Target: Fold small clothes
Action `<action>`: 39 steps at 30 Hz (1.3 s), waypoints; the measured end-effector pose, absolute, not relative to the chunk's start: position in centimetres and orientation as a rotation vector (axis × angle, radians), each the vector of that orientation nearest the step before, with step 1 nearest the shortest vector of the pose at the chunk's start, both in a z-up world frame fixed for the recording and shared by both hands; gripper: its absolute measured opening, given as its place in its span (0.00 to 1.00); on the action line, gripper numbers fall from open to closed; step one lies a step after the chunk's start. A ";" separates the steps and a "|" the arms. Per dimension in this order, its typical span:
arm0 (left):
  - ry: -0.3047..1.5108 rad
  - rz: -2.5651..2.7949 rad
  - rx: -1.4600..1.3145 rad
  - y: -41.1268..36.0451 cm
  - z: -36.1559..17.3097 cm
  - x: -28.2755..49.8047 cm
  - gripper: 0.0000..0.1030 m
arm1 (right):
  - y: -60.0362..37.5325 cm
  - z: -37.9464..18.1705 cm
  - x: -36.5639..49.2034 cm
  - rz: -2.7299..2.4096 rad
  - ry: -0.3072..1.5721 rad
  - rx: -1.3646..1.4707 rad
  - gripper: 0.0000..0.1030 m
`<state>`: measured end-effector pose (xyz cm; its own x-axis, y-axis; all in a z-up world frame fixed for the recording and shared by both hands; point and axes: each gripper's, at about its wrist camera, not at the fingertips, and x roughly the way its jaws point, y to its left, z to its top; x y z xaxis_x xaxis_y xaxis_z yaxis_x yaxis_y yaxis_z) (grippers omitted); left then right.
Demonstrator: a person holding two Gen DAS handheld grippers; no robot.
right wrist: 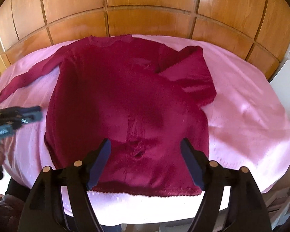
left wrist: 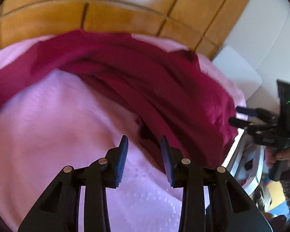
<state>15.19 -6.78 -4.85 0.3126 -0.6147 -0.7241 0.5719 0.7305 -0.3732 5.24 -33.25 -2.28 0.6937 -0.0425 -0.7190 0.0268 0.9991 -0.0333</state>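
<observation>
A dark red long-sleeved sweater (right wrist: 125, 100) lies flat on a pink cloth (right wrist: 251, 119), neck toward the wooden wall. Its right sleeve (right wrist: 191, 71) is folded in over the body; its left sleeve (right wrist: 27, 79) stretches out to the left. My right gripper (right wrist: 146, 162) is open and empty above the sweater's hem. My left gripper (left wrist: 144, 158) is open and empty over the pink cloth (left wrist: 48, 125) beside the sweater's left side (left wrist: 145, 81). The left gripper also shows at the left edge of the right wrist view (right wrist: 31, 115). The right gripper shows in the left wrist view (left wrist: 236, 116).
A panelled wooden wall (right wrist: 145, 9) stands behind the table. A white object (left wrist: 239, 71) sits to the right past the cloth's edge. The person's hand (left wrist: 280, 154) holds the right gripper's handle.
</observation>
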 end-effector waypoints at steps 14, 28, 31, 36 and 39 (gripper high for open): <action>0.916 -0.795 -0.179 -1.9 -2.9 13.3 0.01 | -33.1 -1.6 4.7 -0.026 0.759 0.033 0.74; 0.838 -0.630 -0.328 13.4 4.5 1.4 0.00 | -32.6 -1.1 6.4 -0.011 0.750 0.054 0.76; 0.878 -0.538 -0.346 14.6 2.9 2.4 0.00 | -34.0 -1.7 6.6 -0.057 0.757 0.095 0.76; 0.879 -0.470 -0.342 14.3 1.8 5.6 0.00 | -38.6 -2.9 8.1 -0.125 0.761 0.307 0.76; 0.881 -0.434 -0.295 13.0 1.3 7.6 0.00 | -40.8 -4.2 10.1 -0.190 0.773 0.415 0.71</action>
<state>7.60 12.99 1.29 0.5583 -0.4808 -0.6761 0.2428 0.8739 -0.4211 10.09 -40.77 -4.22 0.7037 -0.0154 -0.7103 0.3156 0.9025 0.2931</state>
